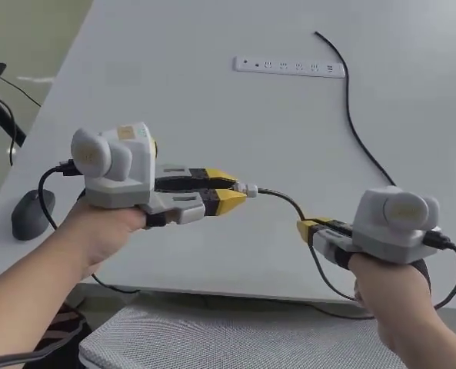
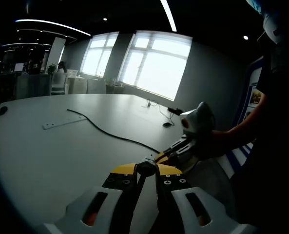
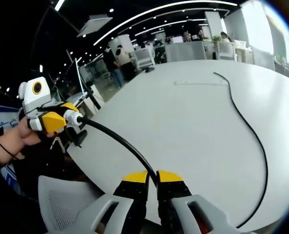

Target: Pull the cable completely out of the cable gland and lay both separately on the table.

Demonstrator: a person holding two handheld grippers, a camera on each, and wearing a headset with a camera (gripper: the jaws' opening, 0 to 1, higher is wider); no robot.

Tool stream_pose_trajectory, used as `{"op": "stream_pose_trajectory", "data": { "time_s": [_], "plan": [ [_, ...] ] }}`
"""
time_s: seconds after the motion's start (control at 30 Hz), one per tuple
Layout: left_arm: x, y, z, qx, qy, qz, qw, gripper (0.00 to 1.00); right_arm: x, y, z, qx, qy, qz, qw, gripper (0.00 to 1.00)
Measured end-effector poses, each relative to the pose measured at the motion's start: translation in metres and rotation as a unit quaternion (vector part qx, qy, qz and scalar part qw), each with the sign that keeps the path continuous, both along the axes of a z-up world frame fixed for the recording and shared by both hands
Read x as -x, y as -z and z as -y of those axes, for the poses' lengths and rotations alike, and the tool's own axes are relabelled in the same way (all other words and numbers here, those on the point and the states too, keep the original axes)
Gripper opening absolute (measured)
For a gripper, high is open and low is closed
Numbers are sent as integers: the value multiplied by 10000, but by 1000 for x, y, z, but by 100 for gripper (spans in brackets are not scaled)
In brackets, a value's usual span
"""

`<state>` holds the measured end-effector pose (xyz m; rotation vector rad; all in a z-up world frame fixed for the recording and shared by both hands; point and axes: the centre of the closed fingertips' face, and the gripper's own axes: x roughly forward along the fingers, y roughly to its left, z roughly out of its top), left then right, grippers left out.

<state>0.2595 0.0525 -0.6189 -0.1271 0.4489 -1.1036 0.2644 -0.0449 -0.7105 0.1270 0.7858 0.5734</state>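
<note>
Left hand-held gripper (image 1: 240, 191): clamped on cable gland (image 3: 75, 118), by table (image 1: 212, 115) near edge.
Right hand-held gripper (image 3: 152, 174): clamped on cable (image 3: 116, 137).

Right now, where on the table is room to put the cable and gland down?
Biggest bare patch: the table between the power strip, the black cord and the left hand-held gripper. A smaller one lies right of that cord. Crowded: the near edge, around the right hand-held gripper, cable gland and cable, and by the mouse.
</note>
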Motion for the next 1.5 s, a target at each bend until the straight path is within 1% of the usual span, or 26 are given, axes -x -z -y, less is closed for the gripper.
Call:
{"op": "stream_pose_trajectory", "data": {
  "time_s": [0.17,0.23,0.37,0.4,0.43,0.5,0.53,0.6,0.63,0.7,0.73,0.77,0.8,0.83,0.9,0.93,0.97,1.03,1.1,1.17,1.2,1.27,1.3,1.37,1.4,1.5],
  "plan": [
    [1,-1,0,-6,9,7,10000,15,0,-3,1,-12,6,70,10000,1],
    [1,-3,0,10,-7,8,10000,15,0,-5,1,23,-72,124,9999,2],
    [0,-4,0,3,1,11,10000,15,2,-17,-4,-16,-281,299,9992,6],
    [0,-3,0,1,11,-7,10000,15,0,-23,-4,160,-455,496,9976,8],
    [0,-3,0,-3,10,3,10000,15,0,-27,-4,294,-539,573,9965,10],
    [0,-3,-1,-8,11,8,10000,15,0,-38,-11,450,-851,840,9918,14],
    [-1,-3,-1,-11,9,4,10000,15,0,-42,-14,515,-955,929,9898,15],
    [-1,-3,-2,-16,13,4,10000,15,0,-53,-22,680,-1223,1164,9833,18],
    [-1,-3,-2,-18,14,3,10000,15,-1,-61,-28,828,-1418,1384,9767,19],
    [0,-3,-2,-21,29,-10,10000,15,-3,-69,-36,1016,-1673,1638,9669,21],
    [0,-3,-2,-30,29,-15,10000,15,-3,-75,-42,1170,-1858,1811,9586,21],
    [0,-2,-2,-33,30,-24,10000,15,-3,-78,-46,1271,-1980,1914,9529,22],
    [0,-2,-2,-36,32,-25,10000,15,-3,-82,-53,1375,-2143,2070,9446,21],
    [0,-2,-2,-36,35,-32,10000,15,-3,-83,-55,1420,-2204,2103,9418,21],
    [1,-2,-2,-40,46,-32,10000,15,0,-80,-63,1858,-2615,2248,9201,19],
    [1,-2,-2,-42,48,-41,10000,15,1,-80,-68,1983,-2806,2387,9083,19],
    [1,-2,-2,-46,52,-44,10000,15,2,-80,-73,2067,-2957,2454,8998,21],
    [1,-2,-1,-44,59,-54,10000,15,3,-78,-76,2137,-3087,2477,8931,23],
    [0,-1,-1,-48,55,-58,10000,15,2,-77,-78,2224,-3125,2515,8886,22],
    [-1,-1,-1,-43,54,-59,10000,15,3,-75,-79,2348,-3258,2554,8795,21],
    [-1,-1,-1,-41,53,-53,10000,15,4,-74,-80,2374,-3311,2567,8764,19],
    [-1,-1,-1,-34,64,-62,10000,15,4,-74,-81,2345,-3313,2557,8774,18],
    [-1,-1,0,-36,65,-64,10000,15,4,-72,-82,2397,-3368,2574,8734,17],
    [-1,0,0,-32,63,-77,9999,15,4,-71,-82,2445,-3408,2624,8690,13],
    [-1,0,0,-34,70,-77,9999,15,3,-72,-82,2456,-3415,2642,8679,13],
    [-1,1,1,-35,95,-91,9999,15,2,-71,-84,2476,-3427,2634,8671,12]
  ]
}}
